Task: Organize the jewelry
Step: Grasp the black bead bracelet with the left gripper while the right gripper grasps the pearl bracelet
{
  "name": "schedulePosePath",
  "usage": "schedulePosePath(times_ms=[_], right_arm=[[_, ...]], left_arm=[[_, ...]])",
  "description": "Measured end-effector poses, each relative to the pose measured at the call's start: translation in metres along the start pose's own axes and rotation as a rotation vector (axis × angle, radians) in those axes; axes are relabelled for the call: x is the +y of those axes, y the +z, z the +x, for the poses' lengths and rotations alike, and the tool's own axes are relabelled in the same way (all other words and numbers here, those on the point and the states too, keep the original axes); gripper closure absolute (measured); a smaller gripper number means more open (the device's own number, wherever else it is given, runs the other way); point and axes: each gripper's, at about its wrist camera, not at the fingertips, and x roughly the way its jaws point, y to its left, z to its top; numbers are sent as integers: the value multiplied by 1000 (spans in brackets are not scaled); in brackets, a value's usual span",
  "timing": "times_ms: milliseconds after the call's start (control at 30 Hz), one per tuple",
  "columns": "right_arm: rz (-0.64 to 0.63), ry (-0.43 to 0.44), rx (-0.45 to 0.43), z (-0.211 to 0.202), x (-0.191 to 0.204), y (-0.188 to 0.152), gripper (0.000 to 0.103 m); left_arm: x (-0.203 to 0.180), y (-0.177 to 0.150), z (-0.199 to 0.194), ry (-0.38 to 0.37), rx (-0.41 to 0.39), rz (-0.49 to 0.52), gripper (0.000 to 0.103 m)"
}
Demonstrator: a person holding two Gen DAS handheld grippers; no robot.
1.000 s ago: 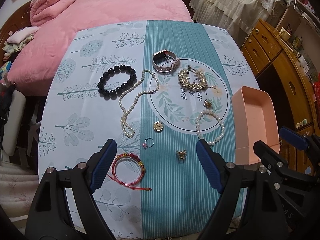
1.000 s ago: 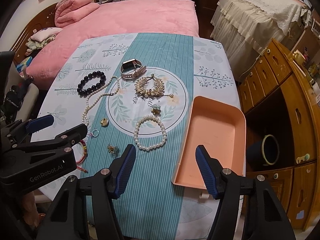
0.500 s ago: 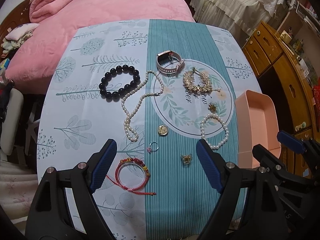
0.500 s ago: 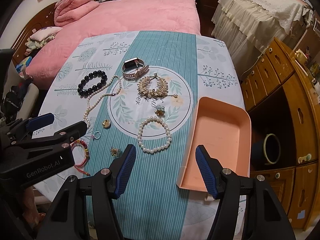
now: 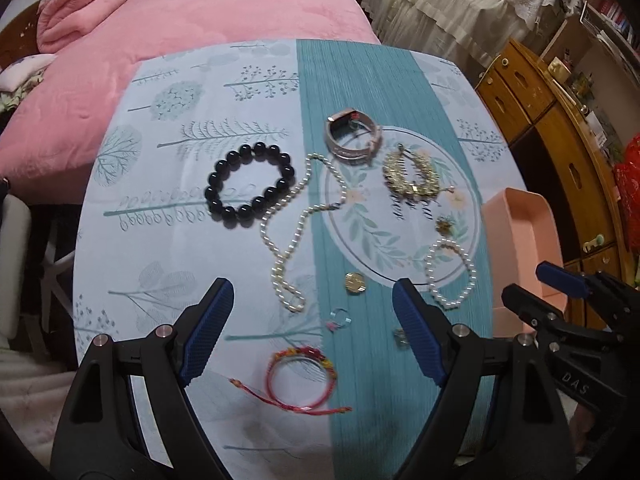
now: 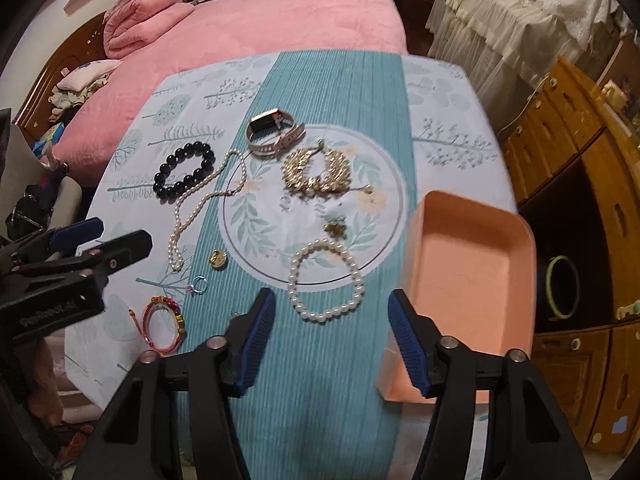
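Jewelry lies spread on the tablecloth: a black bead bracelet (image 5: 249, 183), a long pearl necklace (image 5: 298, 232), a watch (image 5: 352, 136), a gold leaf bracelet (image 5: 412, 178), a white pearl bracelet (image 6: 326, 280), a red string bracelet (image 5: 302, 376), a gold round pendant (image 5: 355, 283), a ring (image 5: 339, 318) and small gold pieces. An empty peach tray (image 6: 472, 276) sits at the table's right edge. My left gripper (image 5: 310, 332) is open above the red bracelet and ring. My right gripper (image 6: 331, 338) is open just before the pearl bracelet, left of the tray.
The table (image 6: 440, 92) has a teal and pale-blue cloth. A pink bed (image 6: 260, 28) lies beyond it. A wooden dresser (image 6: 592, 184) stands to the right. A chair (image 5: 16, 264) stands left of the table.
Both grippers have moved forward over the table and stayed open. The jewelry and the tray have not moved.
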Motion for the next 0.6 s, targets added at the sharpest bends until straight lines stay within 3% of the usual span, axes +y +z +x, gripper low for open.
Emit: schedulePosePath(times_ms=[133, 533, 600], right_arm=[[1, 22, 41, 23, 7, 3, 53], [15, 52, 143, 97, 34, 19, 67], [18, 42, 160, 107, 36, 22, 69]], left_arm=[[17, 5, 8, 11, 7, 8, 23], [87, 31, 58, 26, 103, -99, 23], [98, 39, 66, 27, 112, -128, 28]])
